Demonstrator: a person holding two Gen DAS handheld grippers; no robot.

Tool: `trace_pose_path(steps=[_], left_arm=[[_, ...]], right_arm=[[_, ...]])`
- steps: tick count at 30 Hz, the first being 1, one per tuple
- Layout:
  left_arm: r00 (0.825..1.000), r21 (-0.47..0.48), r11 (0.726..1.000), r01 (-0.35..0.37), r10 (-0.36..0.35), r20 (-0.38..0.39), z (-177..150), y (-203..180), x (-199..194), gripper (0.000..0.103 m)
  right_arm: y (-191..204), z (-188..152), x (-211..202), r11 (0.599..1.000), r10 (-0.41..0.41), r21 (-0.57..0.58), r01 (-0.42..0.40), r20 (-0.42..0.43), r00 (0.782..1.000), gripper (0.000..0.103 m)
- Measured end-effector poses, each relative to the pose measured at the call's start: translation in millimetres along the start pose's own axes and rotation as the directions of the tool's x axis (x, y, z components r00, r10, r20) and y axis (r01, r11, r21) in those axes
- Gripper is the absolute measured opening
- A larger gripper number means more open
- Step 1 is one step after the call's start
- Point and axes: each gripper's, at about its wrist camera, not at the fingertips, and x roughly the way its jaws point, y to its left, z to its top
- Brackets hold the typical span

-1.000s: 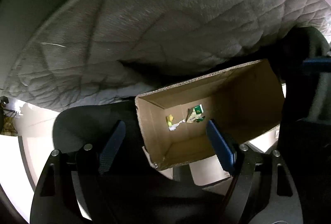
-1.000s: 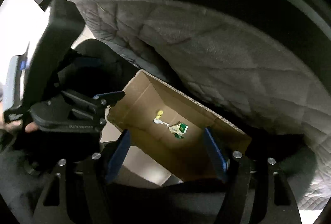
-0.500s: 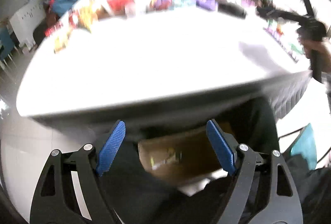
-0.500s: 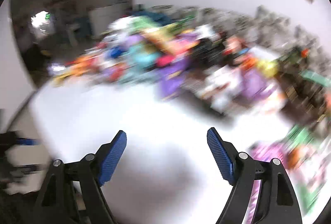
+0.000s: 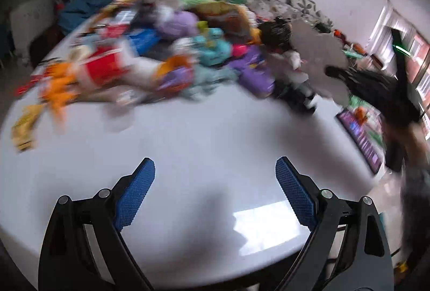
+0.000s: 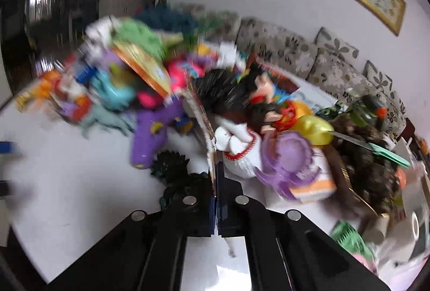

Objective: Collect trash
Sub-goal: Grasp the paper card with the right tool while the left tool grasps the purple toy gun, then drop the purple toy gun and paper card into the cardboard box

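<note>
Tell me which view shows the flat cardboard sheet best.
The left wrist view: the cardboard sheet shows its broad grey face there, though blurred. The right wrist view catches only its thin edge, which runs straight into the shut right claw.

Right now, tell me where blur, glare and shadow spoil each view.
Left wrist: the toy pile is smeared by motion blur, a window glare patch sits on the white table, with the gripper's soft shadow beside it. Right wrist: blur is heaviest at left; the purple hat reads sharper.
</note>
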Motion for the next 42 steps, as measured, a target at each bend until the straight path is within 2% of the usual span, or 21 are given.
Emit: trace_pose_path(steps=[3,6,9,11,13,16,18,19,20,21,22,23,27,31,33,35,37,39,42], left_arm=[[0.999,-0.072,0.997,0.039,-0.039,-0.005,32.0,-25.9,46.3,0.089],[0.999,-0.156,0.987,0.038,-0.042,-0.022,55.1,-43.3,83.3,0.089],[0.998,-0.213,0.976,-0.053,0.043,-0.052,76.9,-57.7,118.8,0.089],[0.996,-0.268,0.961,-0.069,0.05,-0.077,90.5,-59.7,139.3,0.089],[0.985,-0.274,0.947,-0.165,0.148,-0.083,104.5,-65.6,155.6,0.092],[0.948,-0.247,0.916,-0.316,0.296,-0.116,116.7,-73.6,173.8,0.093],[0.933,-0.196,0.913,-0.359,0.351,-0.076,117.0,-79.0,177.6,0.084],[0.934,-0.169,0.919,-0.357,0.352,-0.06,114.9,-80.7,177.1,0.077],[0.934,-0.144,0.923,-0.357,0.353,-0.053,113.2,-81.5,174.6,0.052],[0.948,-0.119,0.941,-0.318,0.317,-0.028,111.8,-82.4,168.1,0.041],[0.978,-0.114,0.972,-0.207,0.206,-0.027,108.1,-78.4,162.0,0.041],[0.984,-0.103,0.979,-0.177,0.176,-0.018,103.0,-75.7,154.6,0.041],[0.989,0.002,0.992,-0.125,0.124,0.077,79.0,-74.1,97.3,0.041],[0.98,0.141,0.983,-0.119,0.093,0.178,48.0,-78.6,9.4,0.041],[0.98,0.186,0.977,-0.107,0.072,0.185,31.9,-77.4,-23.6,0.041],[0.982,0.249,0.963,-0.106,0.062,0.18,1.7,-77.4,-57.4,0.041],[0.984,0.297,0.947,-0.122,0.076,0.161,-38.6,-73.2,-86.2,0.041],[0.99,0.306,0.945,-0.116,0.086,0.11,-72.5,-64.4,-92.7,0.041],[0.995,0.258,0.962,-0.091,0.101,-0.025,-121.8,-32.6,-87.9,0.041]], right_arm=[[-16.4,-18.7,-38.1,0.995,0.042,0.087,-0.047,0.059,0.997,0.0],[-28.4,-35.9,-55.3,0.986,0.045,0.157,-0.057,0.077,0.996,0.0],[-39.3,-53.2,-69.0,0.98,0.028,0.192,-0.043,0.077,0.997,0.0],[-43.3,-60.9,-71.9,0.978,0.033,0.202,-0.047,0.072,0.997,0.0],[-43.9,-69.1,-69.8,0.979,0.043,0.196,-0.055,0.061,0.997,0.0],[-42.9,-75.8,-64.5,0.972,0.091,0.211,-0.103,0.063,0.994,0.0],[-39.0,-77.3,-62.4,0.97,0.11,0.208,-0.123,0.073,0.991,0.0],[-36.5,-77.1,-61.6,0.969,0.121,0.207,-0.135,0.081,0.989,0.0],[-35.3,-76.9,-61.0,0.967,0.13,0.208,-0.145,0.086,0.988,0.0],[-32.5,-76.7,-61.0,0.965,0.145,0.207,-0.162,0.092,0.985,0.0],[-29.4,-76.5,-61.2,0.963,0.156,0.206,-0.173,0.097,0.983,0.0],[-26.1,-76.4,-61.5,0.963,0.164,0.202,-0.181,0.099,0.982,0.0],[-15.5,-75.6,-64.5,0.962,0.183,0.187,-0.2,0.103,0.978,0.0],[-3.3,-70.7,-75.6,0.949,0.232,0.187,-0.253,0.127,0.964,0.0],[11.7,-67.9,-87.0,0.932,0.297,0.173,-0.319,0.14,0.944,0.0],[28.0,-69.8,-96.0,0.916,0.354,0.148,-0.372,0.134,0.925,0.0],[55.5,-79.1,-105.9,0.884,0.445,0.112,-0.454,0.095,0.891,0.0],[80.7,-93.6,-108.8,0.851,0.516,0.097,-0.516,0.033,0.856,0.0],[121.6,-122.4,-102.8,0.82,0.573,0.081,-0.567,-0.093,0.815,0.0]])
